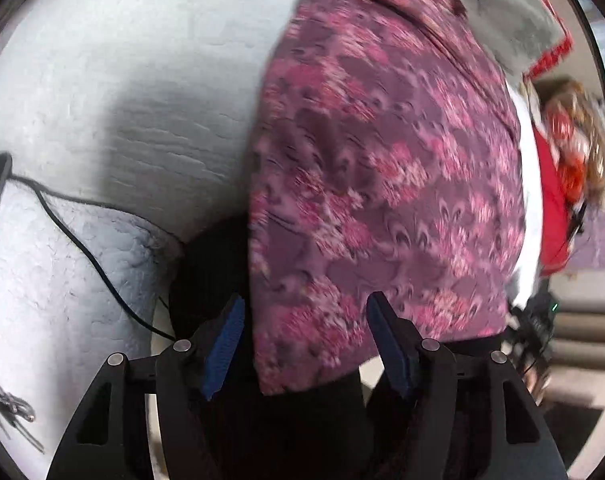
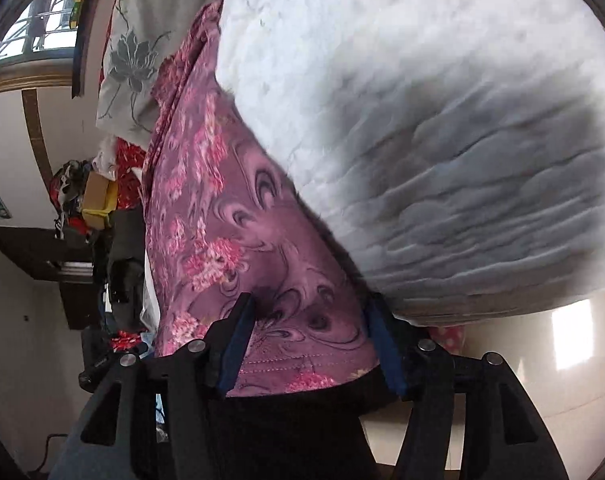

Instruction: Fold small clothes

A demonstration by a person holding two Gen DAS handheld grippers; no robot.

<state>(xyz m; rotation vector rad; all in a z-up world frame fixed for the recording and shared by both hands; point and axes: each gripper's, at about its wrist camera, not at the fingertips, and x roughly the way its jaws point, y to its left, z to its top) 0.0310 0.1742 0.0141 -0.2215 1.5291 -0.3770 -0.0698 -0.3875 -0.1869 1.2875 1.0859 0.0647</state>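
- Two grippers were in view, and both had their blue pads spread apart.
- The left gripper (image 1: 304,344) hung over the purple flowery cloth (image 1: 382,168). The cloth's edge sat in the gap, but the pads did not squeeze it.
- The right gripper (image 2: 312,344) had the same cloth (image 2: 230,216) between its pads, near a stitched hem. I could not tell if the pads touched it.
- The cloth lay on a white quilted bed cover (image 1: 142,92).
- A thin black cable (image 1: 82,240) ran across the cover.
- A grey flowered pillow (image 2: 142,40) sat past the cloth.
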